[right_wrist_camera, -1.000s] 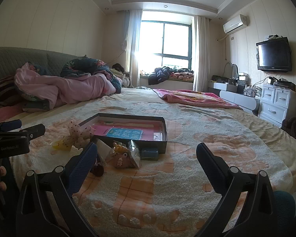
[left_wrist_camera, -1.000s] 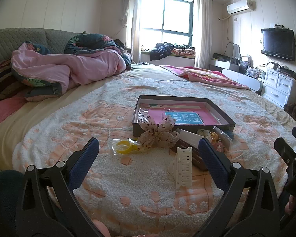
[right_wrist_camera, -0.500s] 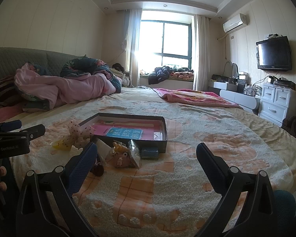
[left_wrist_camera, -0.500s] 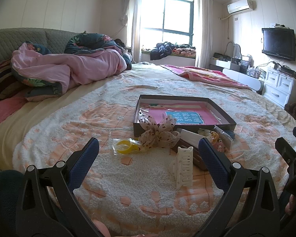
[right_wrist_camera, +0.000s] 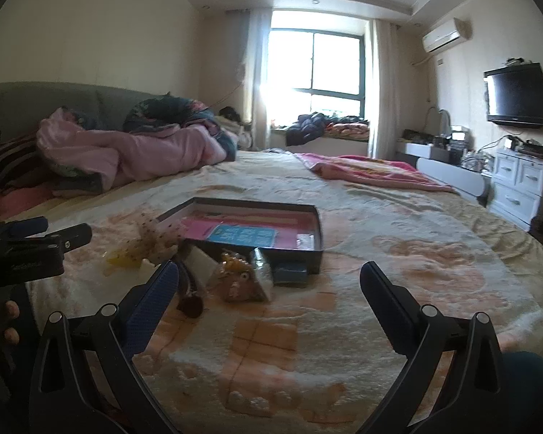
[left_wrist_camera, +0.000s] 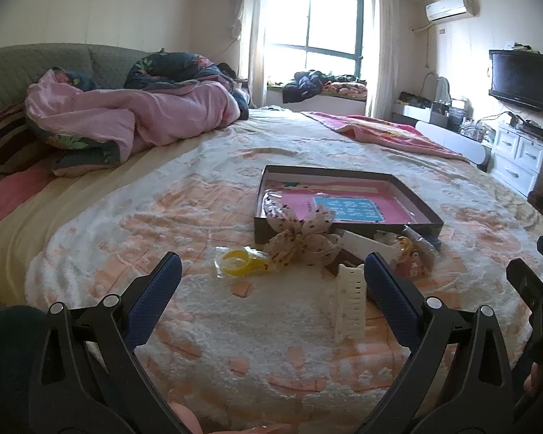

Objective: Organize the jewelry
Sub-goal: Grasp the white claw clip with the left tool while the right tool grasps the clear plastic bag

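Observation:
A shallow dark box [left_wrist_camera: 421, 214] with a pink lining and a blue card lies on the bed; it also shows in the right wrist view [right_wrist_camera: 316, 231]. In front of it lie a spotted fabric bow [left_wrist_camera: 300, 237], a yellow ring in a clear bag [left_wrist_camera: 240, 261], a white hair claw clip [left_wrist_camera: 351, 302] and small bagged trinkets [left_wrist_camera: 414, 253]. The trinkets [right_wrist_camera: 235, 276] and a blue item [right_wrist_camera: 289, 273] show in the right wrist view. My left gripper [left_wrist_camera: 271, 282] is open and empty, short of the items. My right gripper [right_wrist_camera: 269, 289] is open and empty, near the trinkets.
A bunched pink quilt [left_wrist_camera: 126, 115] lies at the bed's head on the left. A pink blanket [left_wrist_camera: 391, 133] lies at the far right. White drawers [left_wrist_camera: 521, 159] and a wall TV [left_wrist_camera: 519, 79] stand to the right of the bed.
Both views have shifted only slightly. The items lie as before and both grippers stay open.

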{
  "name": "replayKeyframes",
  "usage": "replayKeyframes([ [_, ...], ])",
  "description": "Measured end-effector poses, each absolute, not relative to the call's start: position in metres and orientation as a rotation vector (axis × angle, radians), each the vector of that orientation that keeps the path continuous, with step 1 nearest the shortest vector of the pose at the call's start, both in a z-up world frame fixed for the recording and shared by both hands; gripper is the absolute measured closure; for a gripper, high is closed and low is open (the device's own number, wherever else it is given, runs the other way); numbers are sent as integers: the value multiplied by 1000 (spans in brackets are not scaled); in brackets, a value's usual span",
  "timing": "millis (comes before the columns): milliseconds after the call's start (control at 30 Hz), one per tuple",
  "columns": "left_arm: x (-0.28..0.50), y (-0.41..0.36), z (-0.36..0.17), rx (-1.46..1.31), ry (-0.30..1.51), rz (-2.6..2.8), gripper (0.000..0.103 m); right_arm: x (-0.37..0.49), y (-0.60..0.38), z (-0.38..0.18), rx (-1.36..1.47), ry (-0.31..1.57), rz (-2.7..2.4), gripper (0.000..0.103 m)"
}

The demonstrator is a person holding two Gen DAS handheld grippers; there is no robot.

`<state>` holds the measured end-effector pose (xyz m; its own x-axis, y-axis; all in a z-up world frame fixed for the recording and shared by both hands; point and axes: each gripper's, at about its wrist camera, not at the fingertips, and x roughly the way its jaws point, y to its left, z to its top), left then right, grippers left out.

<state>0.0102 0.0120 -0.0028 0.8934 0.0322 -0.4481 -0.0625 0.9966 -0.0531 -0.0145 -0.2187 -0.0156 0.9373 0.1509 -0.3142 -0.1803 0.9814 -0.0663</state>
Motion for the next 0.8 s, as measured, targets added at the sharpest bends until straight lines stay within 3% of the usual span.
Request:
replayKeyframes([
  [667, 38, 18, -21, -87, 574, -15, 10, 58, -209, -23, -83, 467, 277, 6],
  [800, 45, 9, -26, -85, 598, -84, 10, 75, -210, -29, -96, 502, 278, 16],
])
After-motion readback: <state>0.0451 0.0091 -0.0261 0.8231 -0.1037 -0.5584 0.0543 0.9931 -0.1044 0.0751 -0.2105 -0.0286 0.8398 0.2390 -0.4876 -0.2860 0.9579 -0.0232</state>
